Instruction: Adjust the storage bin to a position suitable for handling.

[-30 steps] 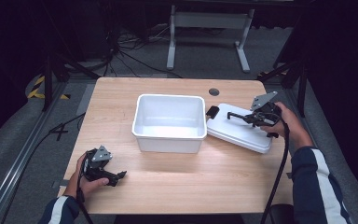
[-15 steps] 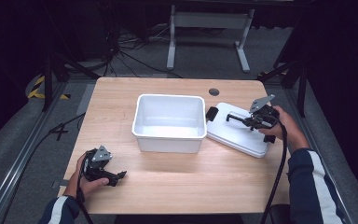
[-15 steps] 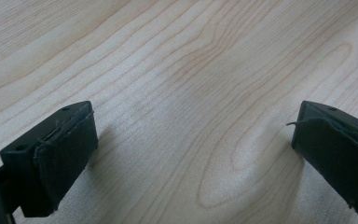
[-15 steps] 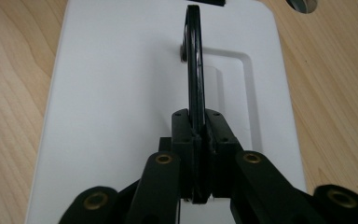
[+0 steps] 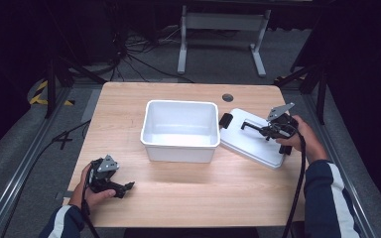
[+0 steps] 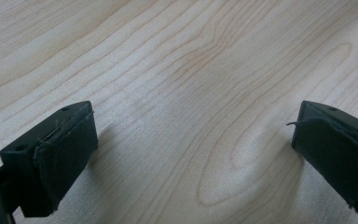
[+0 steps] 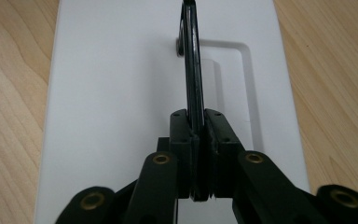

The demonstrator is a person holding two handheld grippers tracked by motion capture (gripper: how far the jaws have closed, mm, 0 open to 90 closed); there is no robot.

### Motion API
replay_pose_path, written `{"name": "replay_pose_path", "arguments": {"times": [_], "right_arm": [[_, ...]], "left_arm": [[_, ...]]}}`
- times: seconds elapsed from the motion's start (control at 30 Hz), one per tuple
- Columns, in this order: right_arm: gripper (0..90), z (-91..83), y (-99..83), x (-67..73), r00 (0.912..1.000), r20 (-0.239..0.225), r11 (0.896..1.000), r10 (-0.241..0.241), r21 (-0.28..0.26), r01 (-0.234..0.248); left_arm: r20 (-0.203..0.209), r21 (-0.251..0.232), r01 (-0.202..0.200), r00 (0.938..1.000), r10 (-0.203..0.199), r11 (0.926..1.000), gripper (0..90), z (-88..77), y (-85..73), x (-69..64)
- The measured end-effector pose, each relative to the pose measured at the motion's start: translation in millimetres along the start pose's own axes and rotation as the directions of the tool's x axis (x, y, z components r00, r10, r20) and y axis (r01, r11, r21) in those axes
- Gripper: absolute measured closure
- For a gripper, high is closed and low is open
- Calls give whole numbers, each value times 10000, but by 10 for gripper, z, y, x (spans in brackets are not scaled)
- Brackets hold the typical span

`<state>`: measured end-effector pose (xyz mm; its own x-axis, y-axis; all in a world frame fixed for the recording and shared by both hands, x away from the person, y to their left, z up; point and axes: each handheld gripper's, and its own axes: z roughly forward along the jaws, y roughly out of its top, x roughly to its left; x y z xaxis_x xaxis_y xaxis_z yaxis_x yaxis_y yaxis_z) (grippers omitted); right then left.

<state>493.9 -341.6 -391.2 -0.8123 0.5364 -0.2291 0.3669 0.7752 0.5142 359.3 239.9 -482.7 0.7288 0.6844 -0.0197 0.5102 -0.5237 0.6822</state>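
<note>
Your left gripper (image 5: 124, 187) lies low on the tabletop (image 5: 188, 198) at about 8 o'clock, your left hand (image 5: 92, 191) wrapped around its body. In the left gripper view its fingers (image 6: 56, 161) stand wide apart, with bare wood grain between them and nothing in their hold; they sit close above the wood, though you cannot tell whether they touch it.

Your right gripper (image 5: 250, 126) is at about 3 o'clock, held in your right hand (image 5: 300, 139) over the white lid (image 5: 250, 144). In the right gripper view its fingers (image 7: 182, 140) are pressed together on the thin black handle (image 7: 192, 70) of the lid, which stands on edge between them and runs away from the camera down the middle of the lid's white top. A shallow rectangular recess (image 7: 242, 88) in the lid lies just beside the handle.

The lid sits on the right part of the tabletop, turned at an angle, its left end close beside the white bin (image 5: 179, 130); a small black clip (image 5: 225, 120) shows at that end. From the high view you cannot tell whether the lid rests flat or is tipped up.

The bin stands open at the middle of the tabletop, toward 12 o'clock from your left gripper and well apart from it. A small dark round hole (image 5: 227, 97) marks the tabletop at about 1 o'clock, beyond the lid.
</note>
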Motion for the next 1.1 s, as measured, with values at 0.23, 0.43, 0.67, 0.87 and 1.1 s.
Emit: {"name": "replay_pose_path", "arguments": {"times": [0.23, 0.43, 0.67, 0.87, 1.1], "right_arm": [[769, -52, -27, -16, 9985, 122, 9986, 526, -121, -524], [686, -93, -18, 19, 9981, 155, 9979, 601, -248, -597], [565, -90, -4, 86, 9965, 145, 9951, 825, -551, -816], [492, -110, 23, 155, 9957, 38, 9939, 925, -598, -922], [433, -154, 69, 246, 9946, 169, 9920, 1020, -765, -1004]], "left_arm": [[137, -22, -229, 9996, 229, 9997, 3, 11, 12, 27], [181, 13, -328, 9993, 327, 9995, 1, 12, 19, 37], [193, -54, -234, 9995, 235, 9997, 2, 20, 18, 34], [190, -101, -286, 9994, 288, 9995, 3, 21, 15, 37], [188, -57, -255, 9995, 256, 9997, 7, 9, 7, 33]]}}
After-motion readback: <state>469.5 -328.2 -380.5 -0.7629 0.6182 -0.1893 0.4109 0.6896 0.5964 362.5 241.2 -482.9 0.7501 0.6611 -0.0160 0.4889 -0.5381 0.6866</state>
